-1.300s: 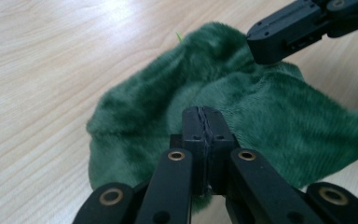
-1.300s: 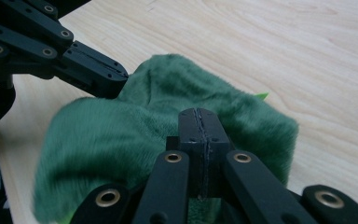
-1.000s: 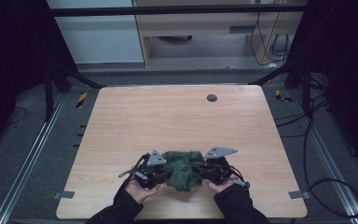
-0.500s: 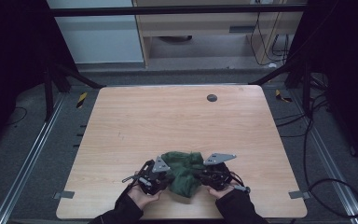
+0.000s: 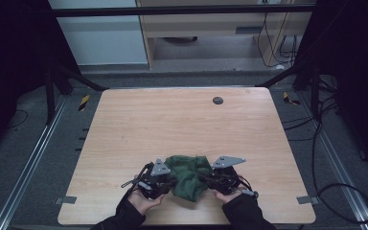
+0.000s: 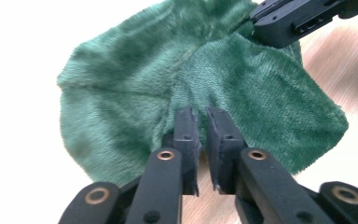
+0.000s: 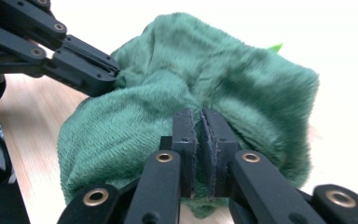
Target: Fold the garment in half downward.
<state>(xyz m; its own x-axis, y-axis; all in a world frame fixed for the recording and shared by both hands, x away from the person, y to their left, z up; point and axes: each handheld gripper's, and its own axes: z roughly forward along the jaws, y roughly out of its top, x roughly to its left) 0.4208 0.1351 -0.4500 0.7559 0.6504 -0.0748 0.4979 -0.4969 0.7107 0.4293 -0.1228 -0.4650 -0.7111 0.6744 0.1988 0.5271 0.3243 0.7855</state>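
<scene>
Both claws sit at the green fuzzy cloth [image 5: 189, 175] near the counter's [image 5: 182, 124] front edge. The left claw [image 6: 202, 116] has just been opening, a narrow gap at the cloth's edge. The right claw [image 7: 199, 116] too, jaws barely apart, the fabric just beyond the tips.

My table [image 5: 182, 124]: pale wood, square; a crumpled green cloth [image 5: 188, 173] at its near edge, a dark disc [image 5: 217, 100] far side.
</scene>
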